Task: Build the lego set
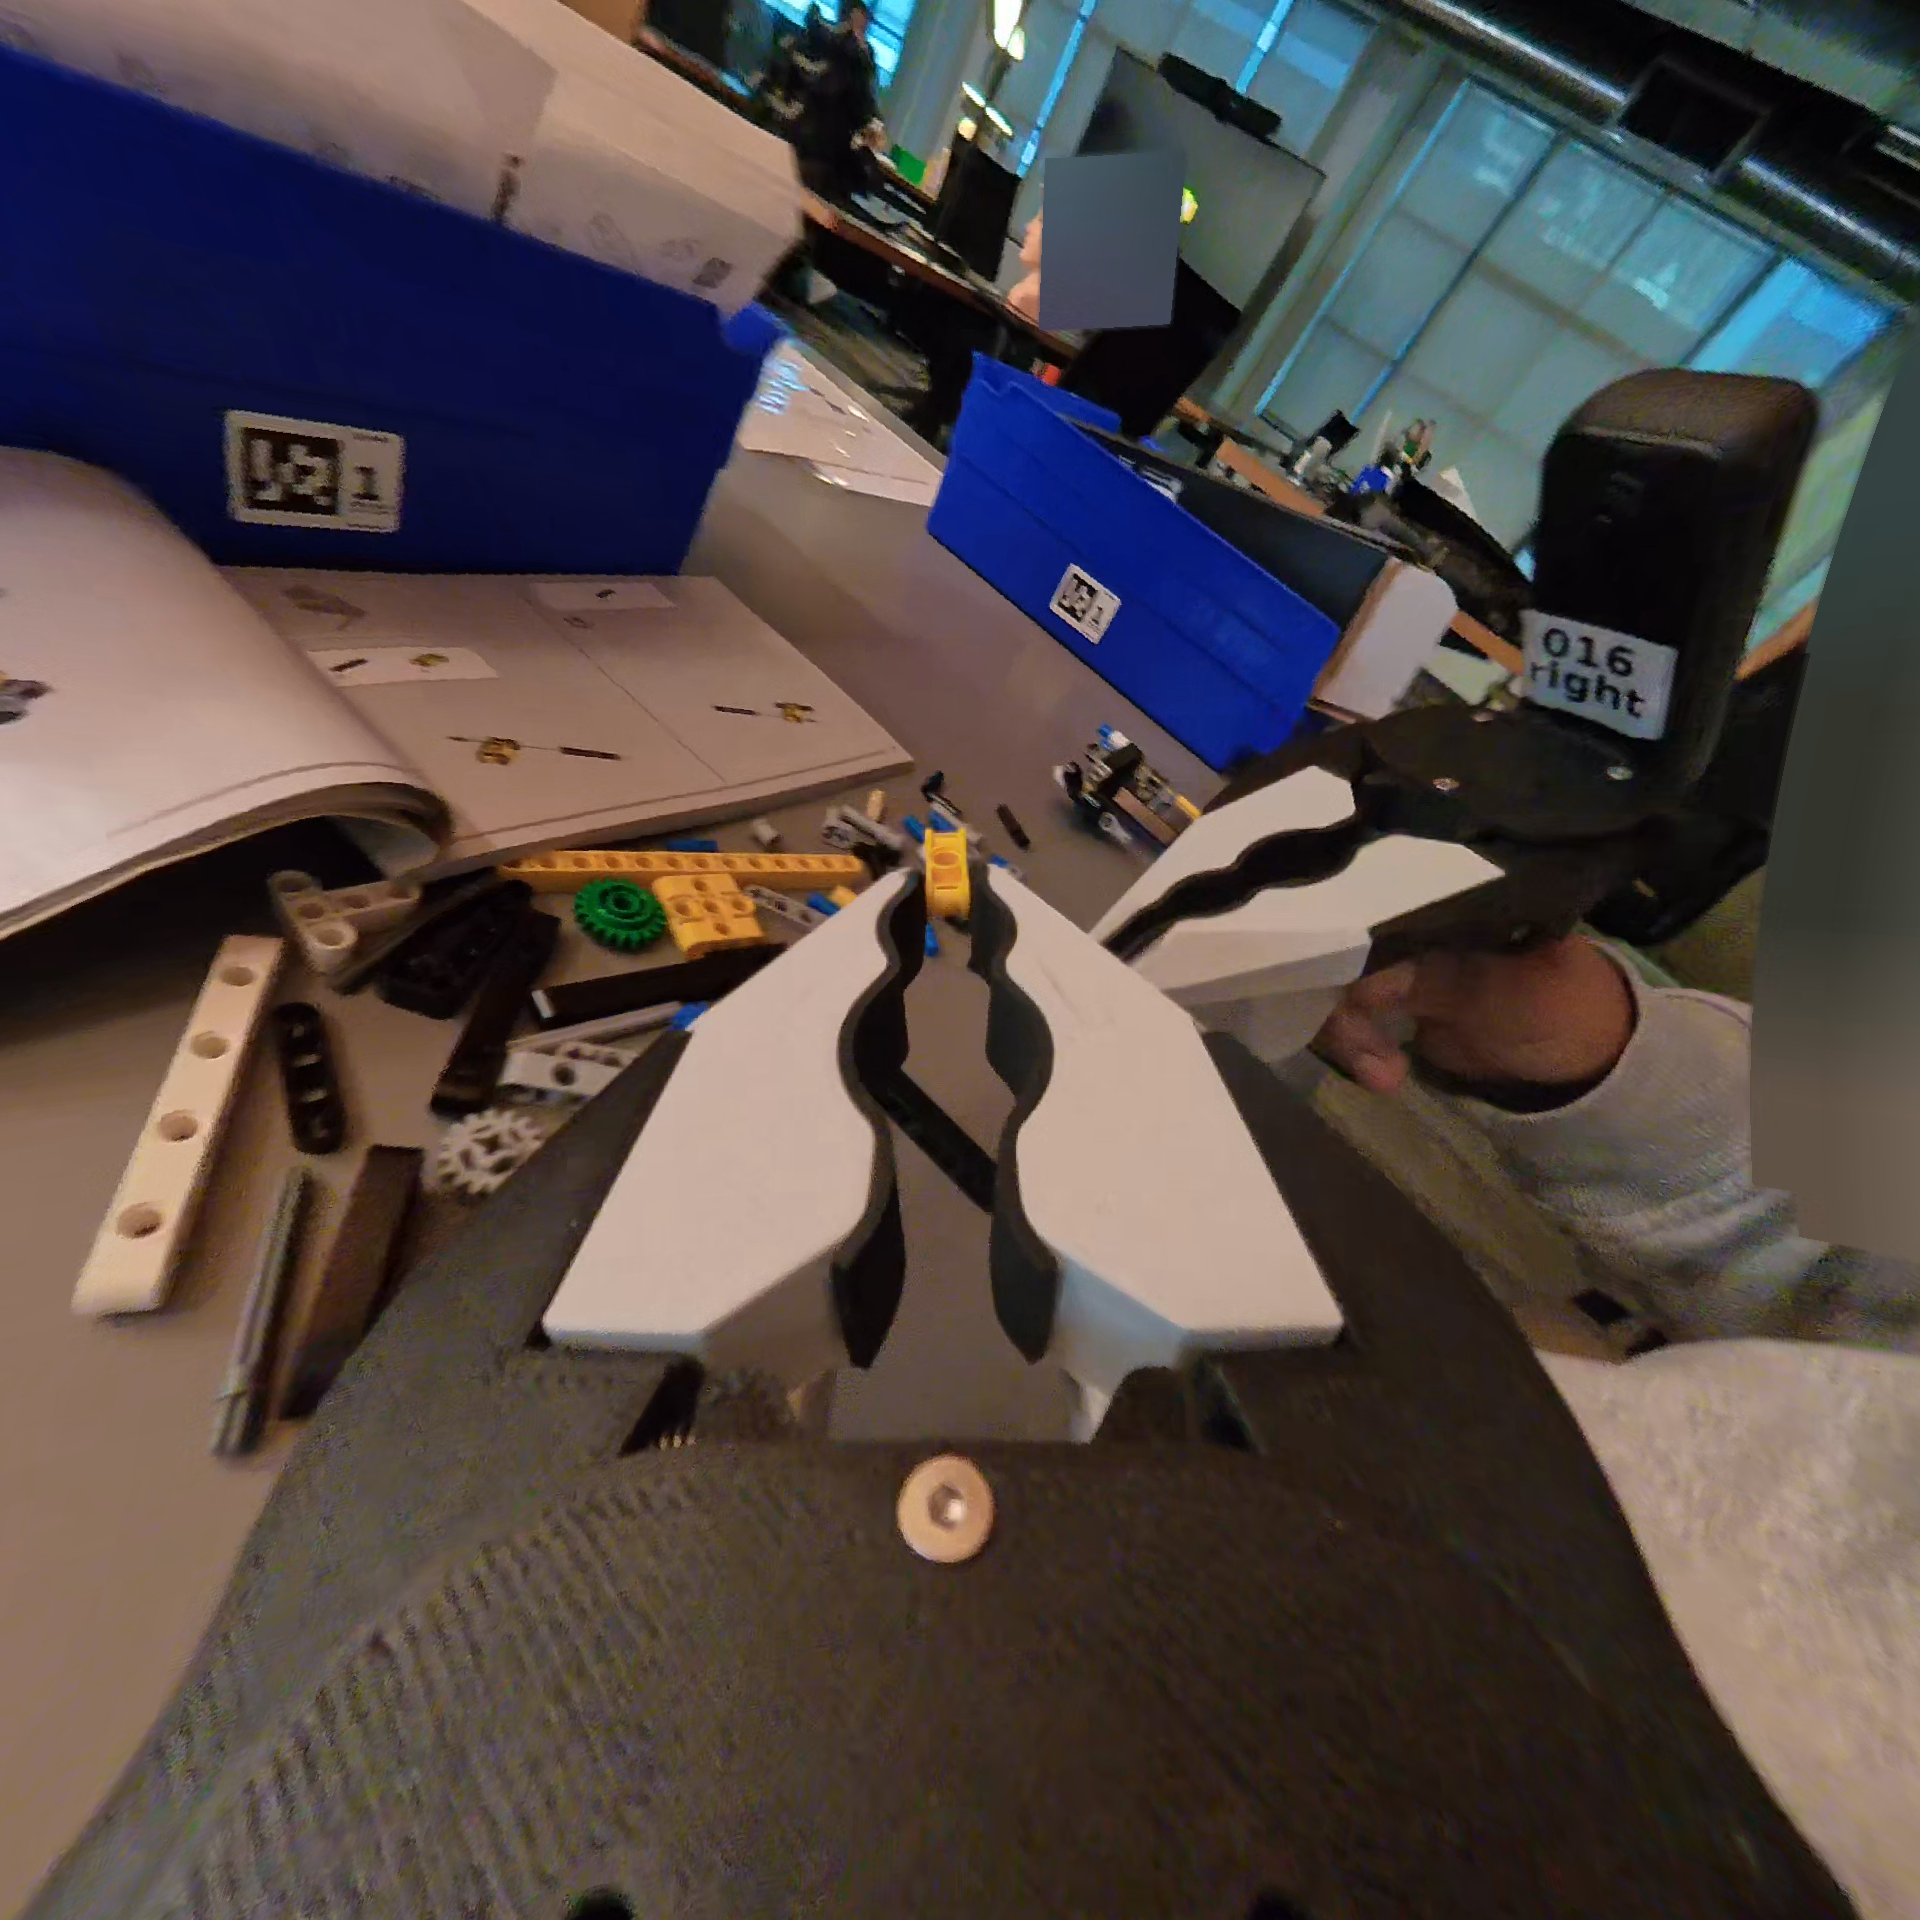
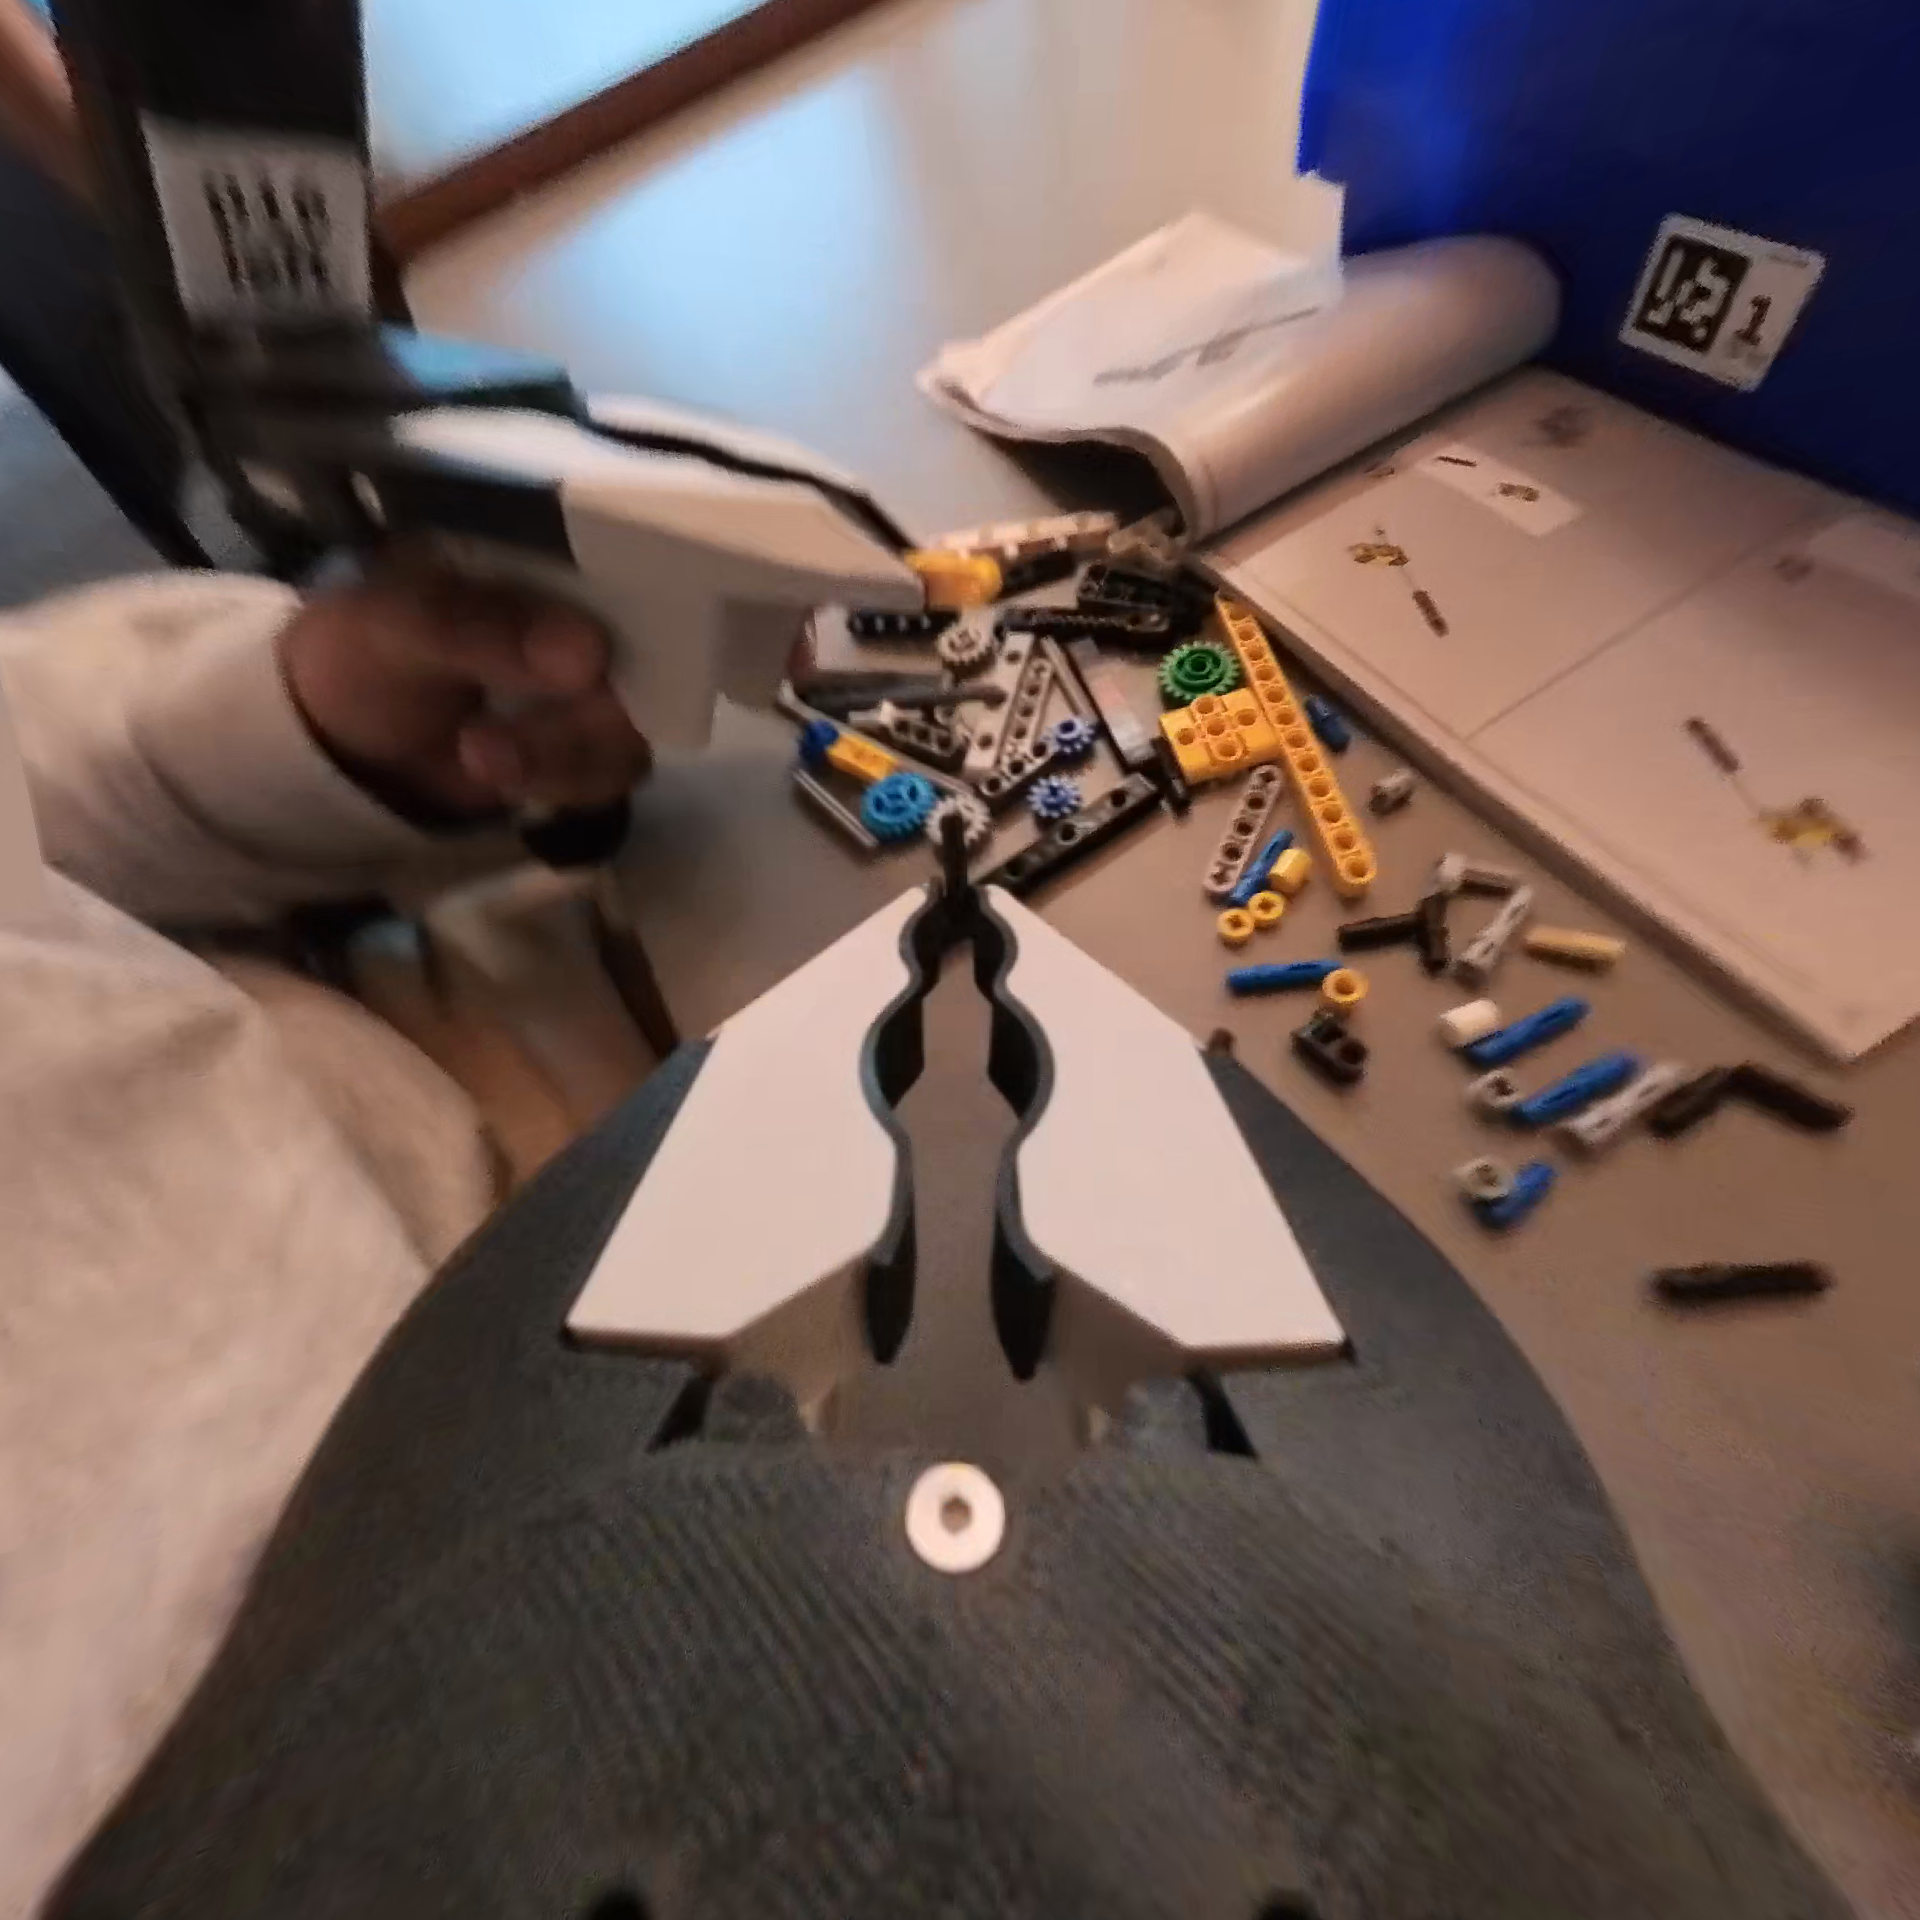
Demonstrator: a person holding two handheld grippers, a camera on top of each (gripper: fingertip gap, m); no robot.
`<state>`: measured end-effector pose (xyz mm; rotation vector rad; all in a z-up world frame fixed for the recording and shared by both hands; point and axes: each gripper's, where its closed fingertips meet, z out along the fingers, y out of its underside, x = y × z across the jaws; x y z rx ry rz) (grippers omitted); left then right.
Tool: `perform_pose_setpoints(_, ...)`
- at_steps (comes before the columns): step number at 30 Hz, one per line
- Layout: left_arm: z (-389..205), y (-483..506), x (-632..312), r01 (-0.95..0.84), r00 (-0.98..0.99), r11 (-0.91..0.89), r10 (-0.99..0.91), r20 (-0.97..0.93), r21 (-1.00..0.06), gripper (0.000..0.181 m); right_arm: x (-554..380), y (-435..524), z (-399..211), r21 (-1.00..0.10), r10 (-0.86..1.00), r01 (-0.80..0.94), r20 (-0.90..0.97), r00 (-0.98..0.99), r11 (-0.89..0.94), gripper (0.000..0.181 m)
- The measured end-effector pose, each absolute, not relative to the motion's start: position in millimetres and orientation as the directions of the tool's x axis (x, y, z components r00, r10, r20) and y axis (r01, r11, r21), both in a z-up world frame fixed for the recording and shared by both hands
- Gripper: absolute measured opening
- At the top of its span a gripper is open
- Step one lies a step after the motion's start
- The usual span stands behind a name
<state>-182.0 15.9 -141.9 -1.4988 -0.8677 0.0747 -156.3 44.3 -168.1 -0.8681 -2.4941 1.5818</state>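
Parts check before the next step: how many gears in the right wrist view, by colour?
green gear: 1
blue gears: 3
grey gears: 2
Total: 6

Left gripper (image 1: pixel 948 883) jaws clamped on something small, right gripper (image 2: pixel 954 894) jaws likewise nearly closed.

My claws (image 1: pixel 943 883): white, black wavy pads
Bins (image 1: pixel 416 343): blue, black-white tags
Beam (image 1: pixel 686 868): yellow
Gear (image 1: pixel 620 914): green
Bench (image 1: pixel 831 582): grey
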Motion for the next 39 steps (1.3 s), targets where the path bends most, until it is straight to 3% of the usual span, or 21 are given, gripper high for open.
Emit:
perform_pose_setpoints(3, -141.1, 31.0, -167.4, 0.417, 0.767, 0.067, 0.509, 0.391, -0.906, 0.008, -146.0, 45.6, -168.8, -0.844, 0.517, 0.507, -0.358, -0.777, 0.177, 0.003)
perform_pose_setpoints(12, -162.3, 57.5, -148.7, 0.389, 0.808, -0.101, 0.515, 0.286, -0.916, 0.009, -141.5, 59.3, -162.8, -0.892, 0.552, 0.388, -0.208, -0.808, 0.233, 0.003)
perform_pose_setpoints(18, -167.4, 59.3, -148.2, 0.384, 0.807, -0.130, 0.529, 0.263, -0.914, 0.008, -143.5, 62.4, -159.7, -0.900, 0.545, 0.391, -0.232, -0.806, 0.195, 0.003)
perform_pose_setpoints(29, -158.7, 42.8, -164.9, 0.609, 0.676, 0.106, 0.449, 0.584, -0.786, 0.008, -149.0, 58.6, -145.6, -0.952, 0.577, 0.265, -0.131, -0.806, 0.153, 0.002)
perform_pose_setpoints(39, -161.4, 48.5, -160.7, 0.664, 0.648, 0.106, 0.413, 0.640, -0.740, 0.008, -152.7, 59.9, -141.4, -0.964, 0.623, 0.203, -0.055, -0.780, 0.169, 0.002)
